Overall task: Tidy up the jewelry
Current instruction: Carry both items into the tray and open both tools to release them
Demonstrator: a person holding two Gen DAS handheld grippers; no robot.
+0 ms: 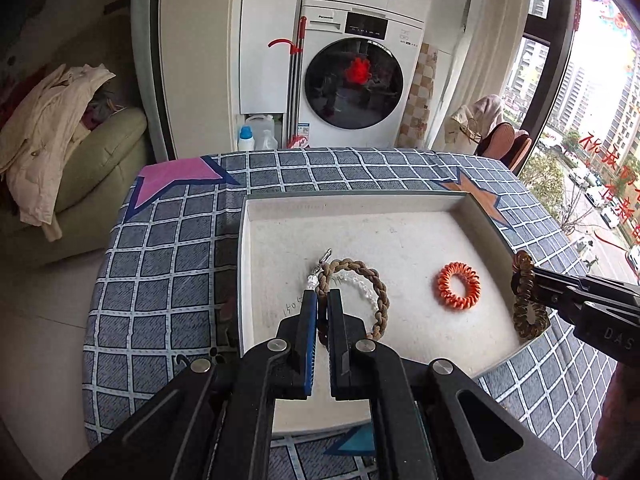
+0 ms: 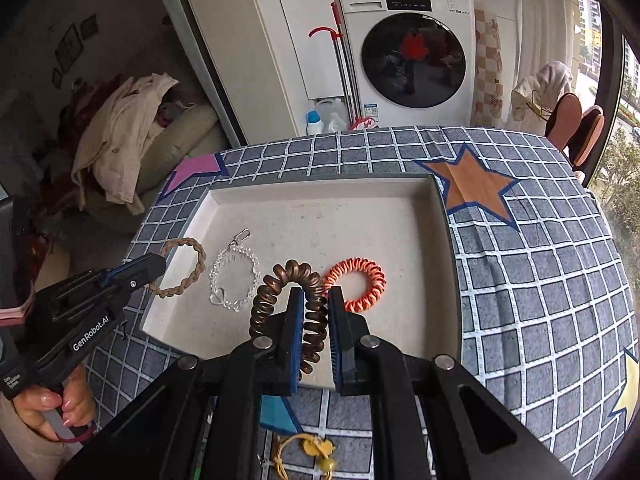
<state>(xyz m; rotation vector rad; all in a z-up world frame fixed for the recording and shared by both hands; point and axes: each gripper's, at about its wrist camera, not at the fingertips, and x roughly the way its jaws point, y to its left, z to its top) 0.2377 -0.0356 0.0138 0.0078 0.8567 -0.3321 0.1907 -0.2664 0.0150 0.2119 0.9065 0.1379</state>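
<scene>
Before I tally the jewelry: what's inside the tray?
Lying in the tray: a clear bead bracelet and an orange coil tie. The jaws hide part of the floor.

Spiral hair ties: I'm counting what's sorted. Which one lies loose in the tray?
The orange spiral tie, lying flat on the tray floor; the brown spiral tie hangs clamped in the right tongs.

Both grippers are matte black, angular, with cut-out slots in the side plates and round silver pivot screws. The left gripper (image 1: 322, 300) has black fingers lined with blue ribbed pads (image 1: 310, 320); in the right wrist view its body carries white "GenRobot.AI" lettering plus a small white label on the handle. The right gripper (image 2: 316, 300) has the same blue pads (image 2: 297, 320); its side shows faint "DAS" lettering in the left wrist view. The left hand (image 2: 48, 408) has glossy pale-pink nails, a pink cuff edge above it.
</scene>
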